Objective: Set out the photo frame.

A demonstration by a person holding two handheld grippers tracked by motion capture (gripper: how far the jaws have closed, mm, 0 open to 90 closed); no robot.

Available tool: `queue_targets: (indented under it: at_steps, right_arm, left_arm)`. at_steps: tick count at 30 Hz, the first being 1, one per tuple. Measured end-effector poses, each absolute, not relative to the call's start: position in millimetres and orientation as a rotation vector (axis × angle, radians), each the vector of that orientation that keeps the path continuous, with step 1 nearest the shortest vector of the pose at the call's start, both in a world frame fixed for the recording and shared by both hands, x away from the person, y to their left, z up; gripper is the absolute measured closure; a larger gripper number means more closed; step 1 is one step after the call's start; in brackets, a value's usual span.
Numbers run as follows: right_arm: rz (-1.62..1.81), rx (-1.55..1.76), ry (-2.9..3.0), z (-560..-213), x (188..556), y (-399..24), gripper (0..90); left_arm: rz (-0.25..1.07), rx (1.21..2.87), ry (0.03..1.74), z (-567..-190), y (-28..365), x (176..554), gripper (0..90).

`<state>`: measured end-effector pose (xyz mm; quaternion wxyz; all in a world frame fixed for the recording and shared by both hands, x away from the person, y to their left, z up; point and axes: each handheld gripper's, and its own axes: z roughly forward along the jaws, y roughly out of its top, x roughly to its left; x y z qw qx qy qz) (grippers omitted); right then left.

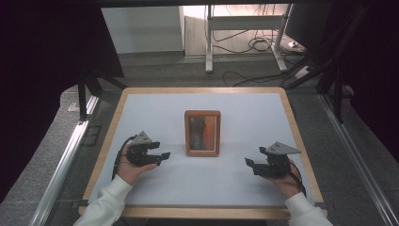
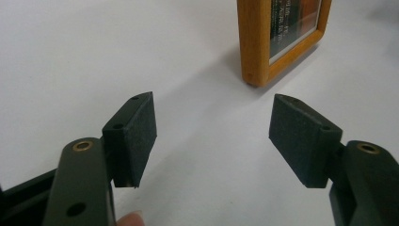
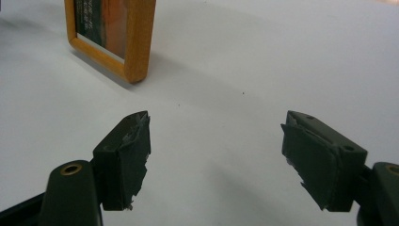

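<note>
A small wooden picture frame [image 1: 202,133] stands in the middle of the white table top [image 1: 244,117], its glass face toward the person. My left gripper [image 1: 161,149] is held in a hand to the frame's left, near its lower corner, jaws open and holding nothing. In the left gripper view the frame [image 2: 256,42] sits ahead and to the right of the open gripper [image 2: 211,136]. My right gripper [image 1: 254,156] is held to the frame's right, a bit farther off, also open. In the right gripper view the frame [image 3: 136,37] is ahead and to the left of the gripper [image 3: 216,150], whose pads [image 3: 129,155] look worn.
A wooden rim [image 1: 202,90] borders the table. Metal rails [image 1: 66,155] run along both sides. Beyond the far edge are a grey floor, desk legs [image 1: 208,37] and loose cables [image 1: 254,44]. Dark curtains hang at left and right.
</note>
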<state>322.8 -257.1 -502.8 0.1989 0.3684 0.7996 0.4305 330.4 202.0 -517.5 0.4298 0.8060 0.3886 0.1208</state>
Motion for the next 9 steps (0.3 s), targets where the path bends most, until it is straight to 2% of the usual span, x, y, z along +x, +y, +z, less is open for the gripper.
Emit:
queue_targets:
  at_steps: [9]
  right_arm:
    - [1.228,1.018,2.215,-503.8,325.1,-258.2,23.9]
  left_arm:
    - [0.291,2.009,0.973,-519.1,198.9,334.4,30.1]
